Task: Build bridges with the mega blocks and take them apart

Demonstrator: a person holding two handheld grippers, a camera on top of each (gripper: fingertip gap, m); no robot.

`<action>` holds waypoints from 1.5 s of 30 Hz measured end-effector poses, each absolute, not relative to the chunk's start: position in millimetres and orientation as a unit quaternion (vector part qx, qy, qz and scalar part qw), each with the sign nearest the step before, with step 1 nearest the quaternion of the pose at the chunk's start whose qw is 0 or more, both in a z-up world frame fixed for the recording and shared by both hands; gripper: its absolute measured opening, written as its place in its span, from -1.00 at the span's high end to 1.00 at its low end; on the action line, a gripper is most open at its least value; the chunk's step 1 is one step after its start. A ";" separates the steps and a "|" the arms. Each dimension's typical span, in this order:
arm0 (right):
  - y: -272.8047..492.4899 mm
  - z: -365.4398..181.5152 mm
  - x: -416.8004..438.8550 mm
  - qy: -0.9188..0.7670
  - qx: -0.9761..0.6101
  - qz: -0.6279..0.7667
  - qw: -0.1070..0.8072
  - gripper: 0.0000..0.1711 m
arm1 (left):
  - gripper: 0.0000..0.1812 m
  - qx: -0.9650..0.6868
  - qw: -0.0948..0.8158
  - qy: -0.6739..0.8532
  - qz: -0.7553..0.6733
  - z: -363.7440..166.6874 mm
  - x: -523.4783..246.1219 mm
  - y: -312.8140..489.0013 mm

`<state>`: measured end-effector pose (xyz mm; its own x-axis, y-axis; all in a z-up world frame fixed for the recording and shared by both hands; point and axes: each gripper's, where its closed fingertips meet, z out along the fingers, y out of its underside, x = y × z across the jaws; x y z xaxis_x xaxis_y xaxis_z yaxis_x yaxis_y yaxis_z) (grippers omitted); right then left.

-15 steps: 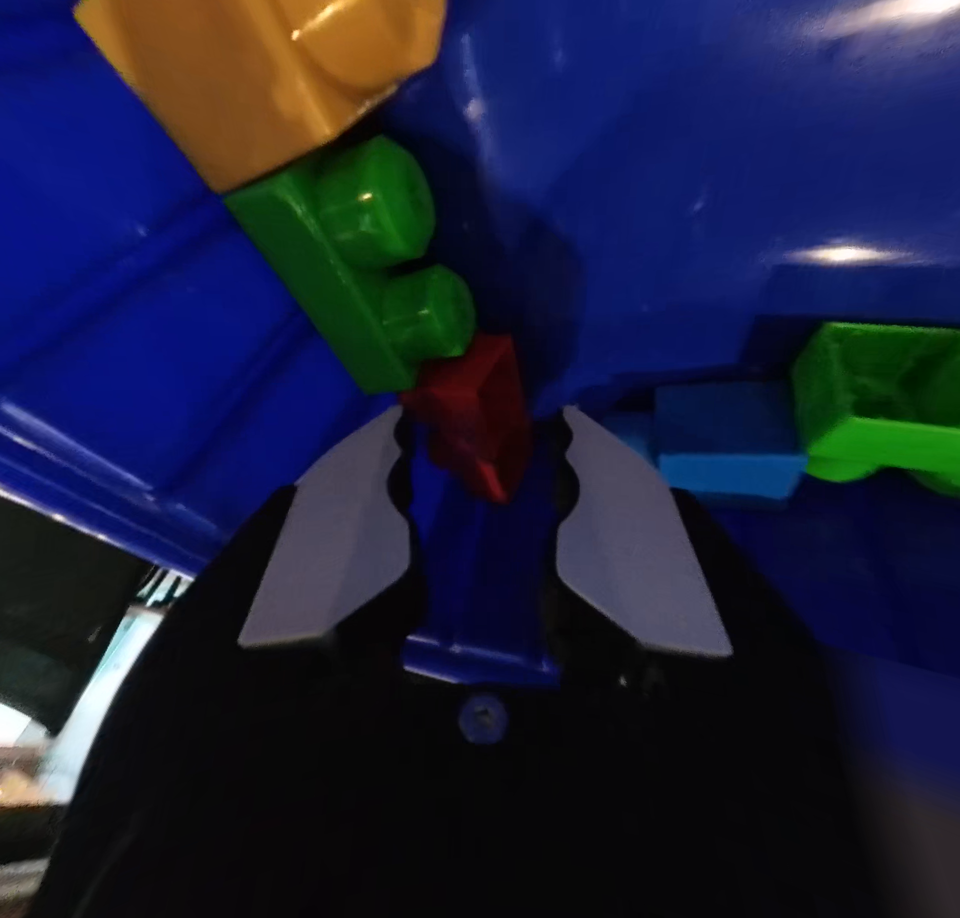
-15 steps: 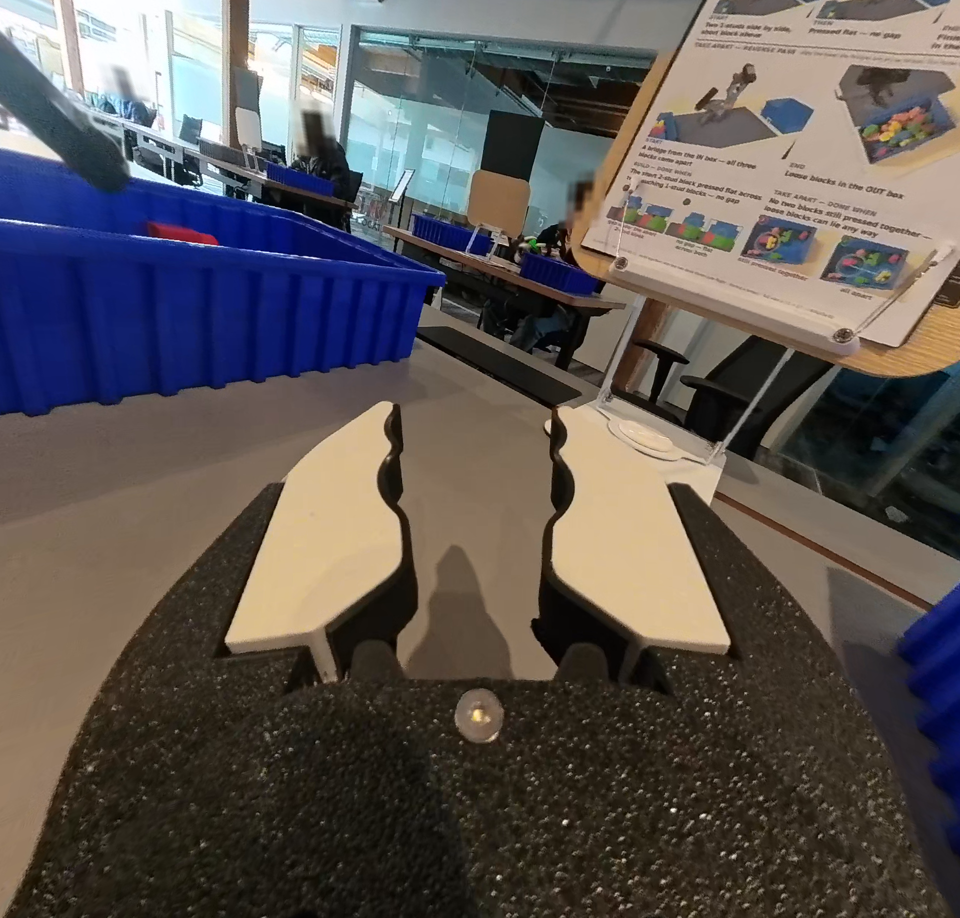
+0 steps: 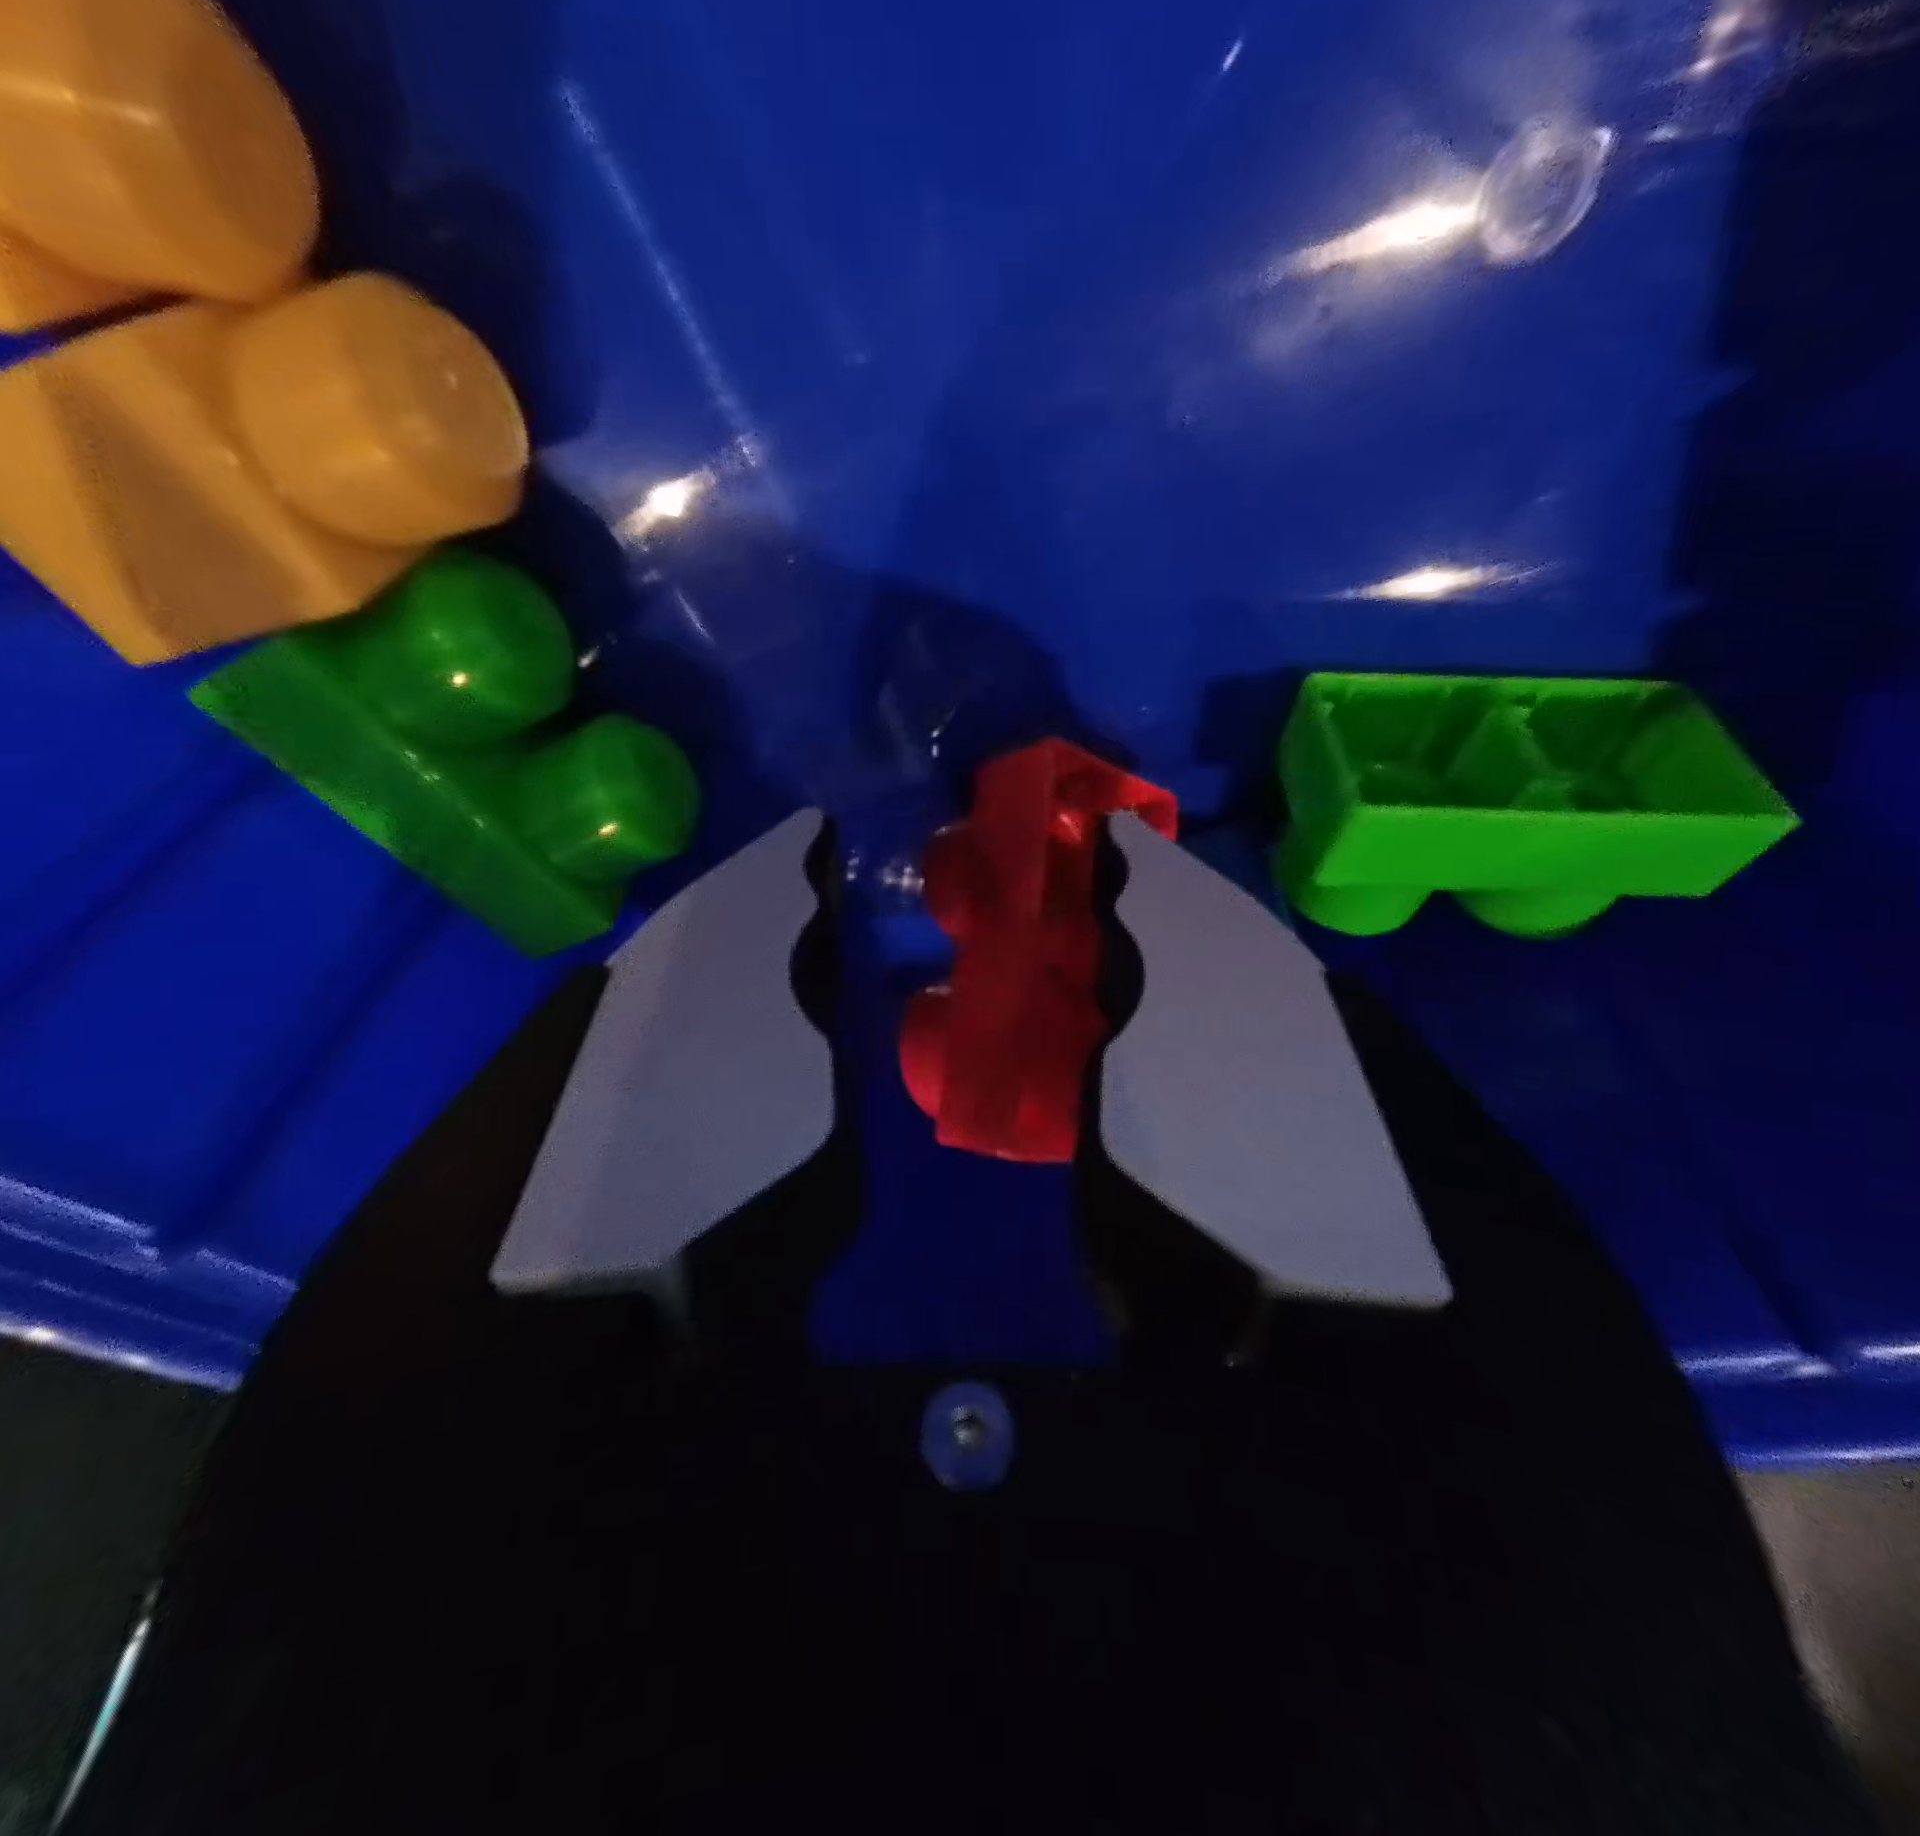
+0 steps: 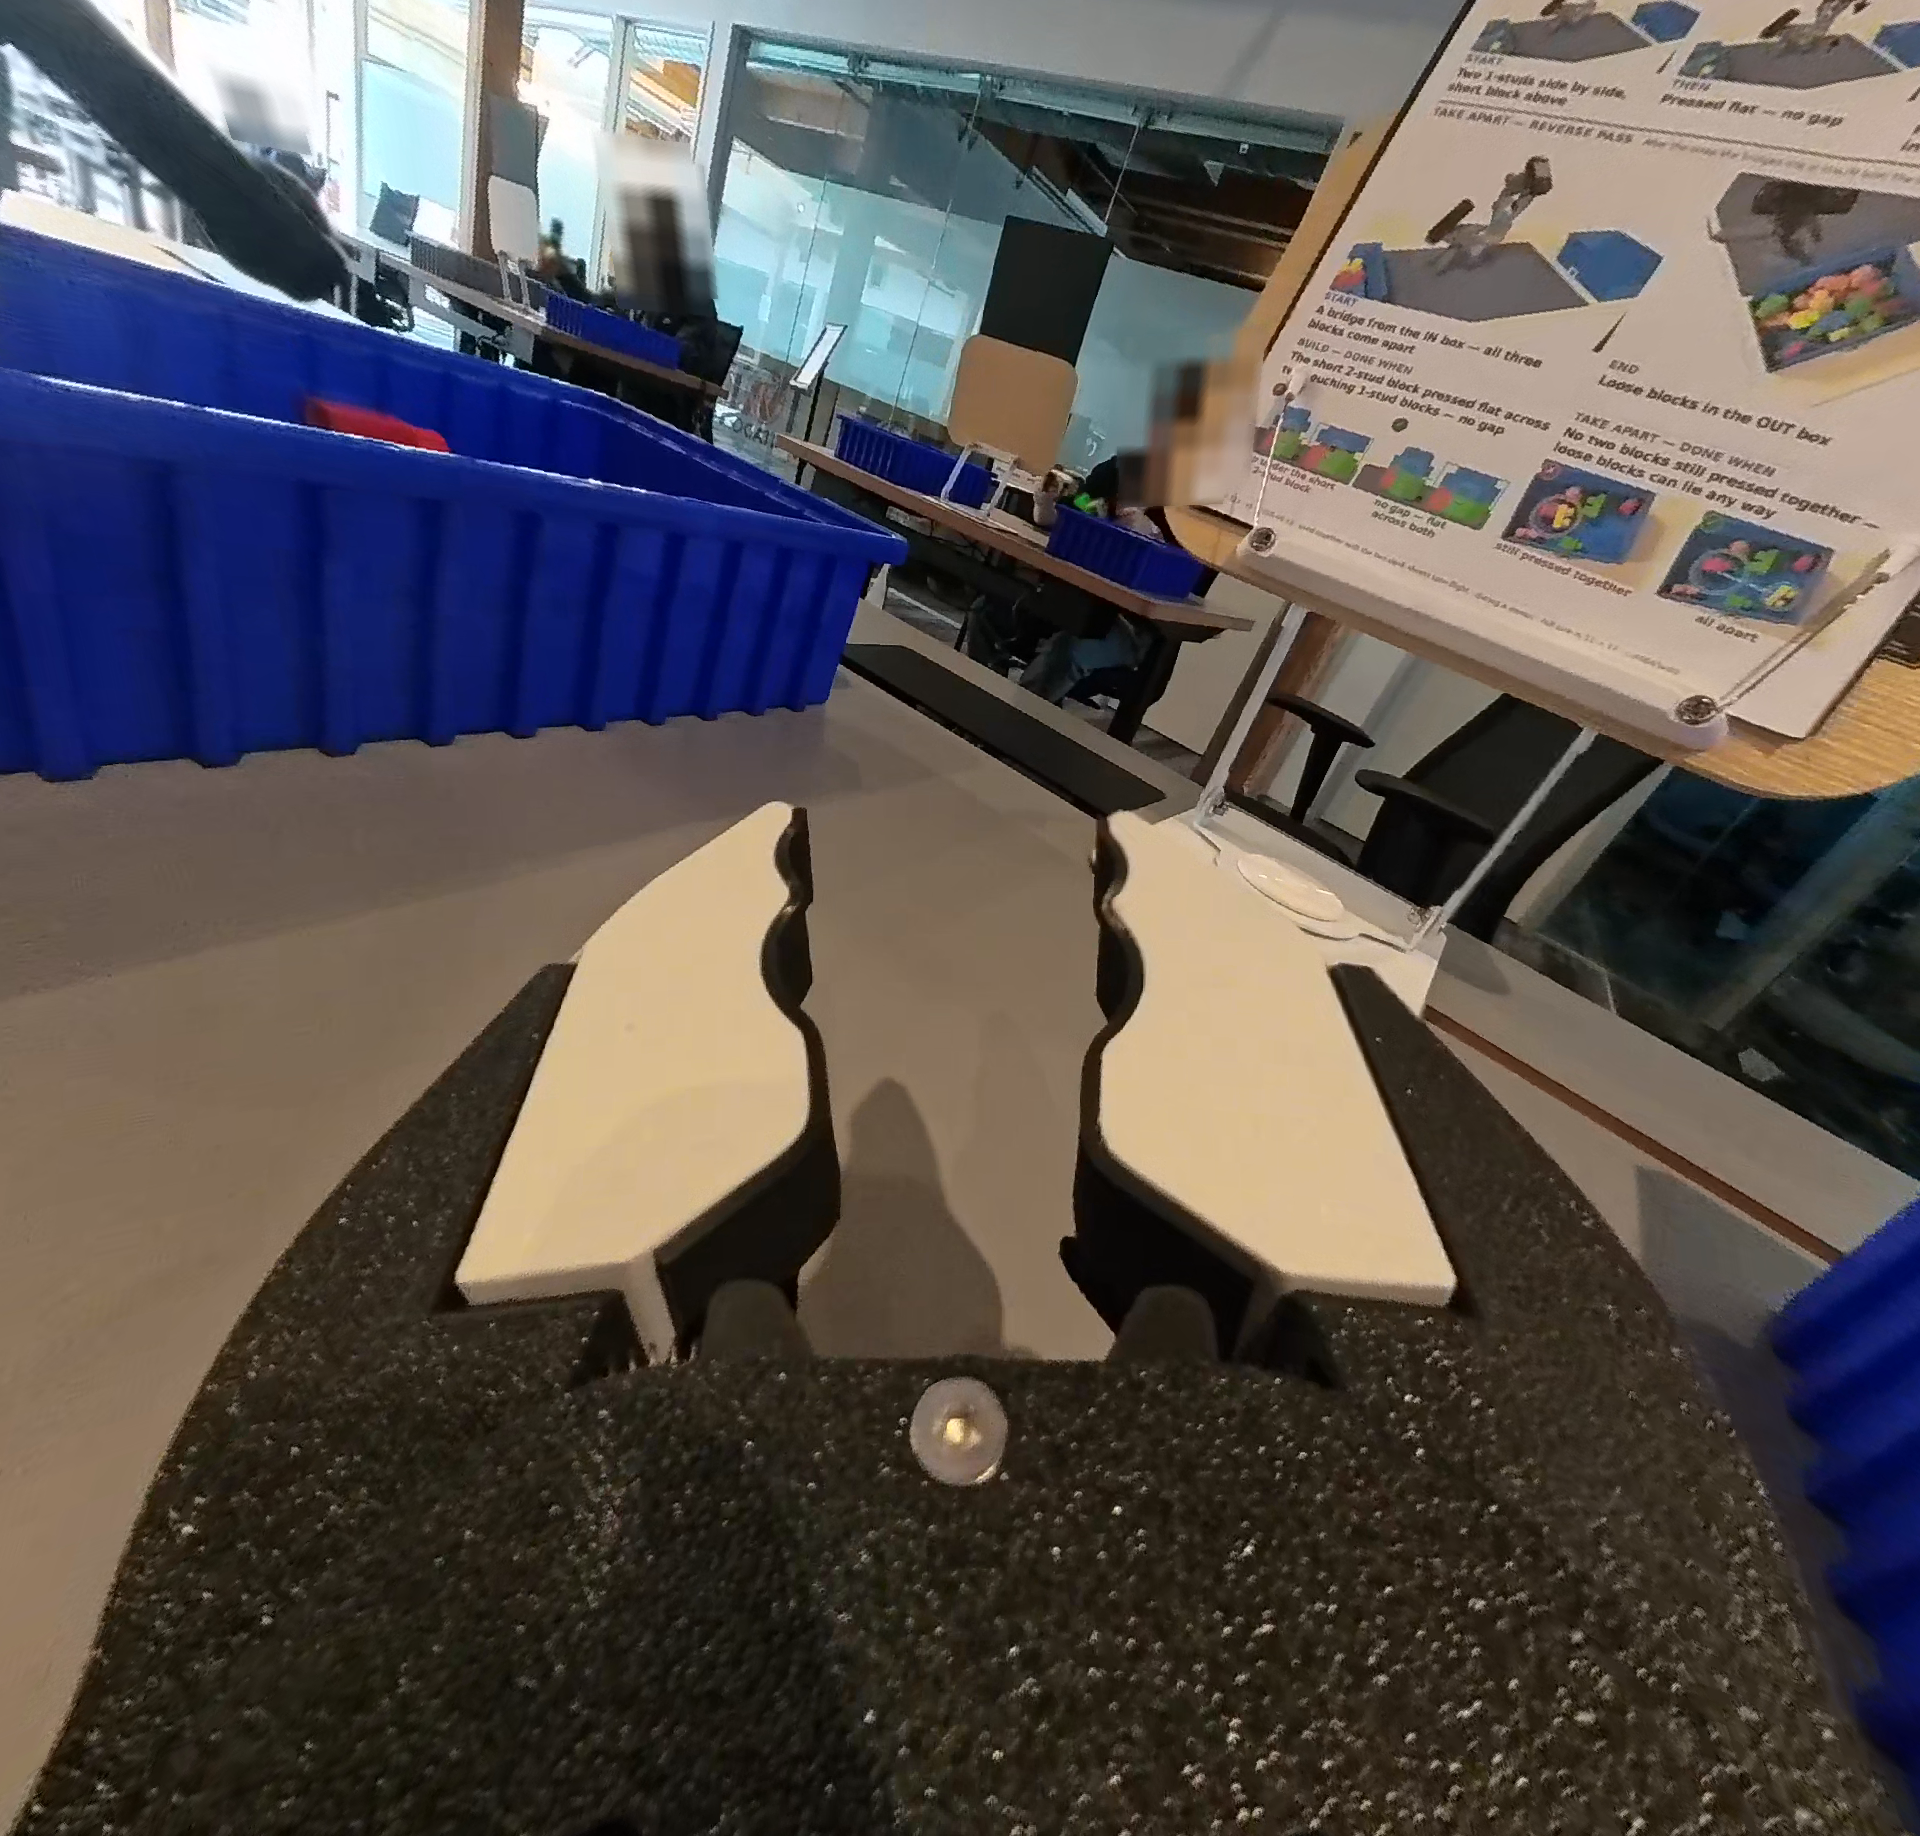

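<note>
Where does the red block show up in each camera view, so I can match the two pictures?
Left wrist view: the red block sits centre frame between the fingers of the left hand-held gripper, against the right-side finger.
Right wrist view: a red block peeks over the bin rim at upper left; I cannot tell whether it is the same one.
Shared landmark: the blue bin, seen from inside in the left wrist view.

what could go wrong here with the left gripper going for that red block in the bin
1. The small red plastic block sits off-centre in the open left gripper, against its right finger; closing may twist or squirt it out.
2. The dark green two-stud block lies close beside the left finger, so a sideways shift could knock it.
3. The blue plastic bin floor is right ahead; pushing deeper may jam the fingertips.
</note>
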<state>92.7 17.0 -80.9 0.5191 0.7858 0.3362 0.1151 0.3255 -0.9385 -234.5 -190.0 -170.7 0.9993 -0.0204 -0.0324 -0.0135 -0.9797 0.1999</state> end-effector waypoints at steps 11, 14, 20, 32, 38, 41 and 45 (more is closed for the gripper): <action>11.8 -88.2 84.6 -0.466 -0.511 0.207 0.692 0.43 | 0.96 0.999 -0.019 -0.020 0.022 -134.6 -223.0 -160.6; 9.9 -85.1 84.6 -0.463 -0.505 0.213 0.696 0.43 | 0.97 0.987 -0.131 -0.054 0.078 -97.6 -184.7 -130.1; -30.9 -51.4 80.9 -0.440 -0.435 0.406 0.672 0.43 | 0.96 0.874 -0.394 -0.206 0.194 -1.7 -53.9 -90.0; -106.9 -6.9 83.6 -0.383 -0.335 0.749 0.426 0.23 | 0.97 0.668 -0.597 -0.212 0.391 20.2 91.7 -83.0; -93.4 -12.5 88.2 -0.389 -0.382 0.742 0.391 0.60 | 0.44 0.673 -0.596 -0.163 0.406 6.1 76.5 -79.0; -68.9 -34.3 87.1 -0.443 -0.471 0.634 0.424 0.60 | 0.37 0.690 -0.618 -0.152 0.346 2.9 50.0 -84.8; -50.3 -97.5 98.9 -0.625 -0.563 0.332 0.427 0.60 | 0.38 0.711 -0.633 -0.135 0.275 -2.2 22.0 -97.5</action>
<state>98.9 -50.3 -97.5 -0.0017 0.9869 0.1611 0.4202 0.1469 -0.8955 22.0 -97.5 -2.2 0.8118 -0.5407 0.2204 0.1569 -0.1616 -0.9743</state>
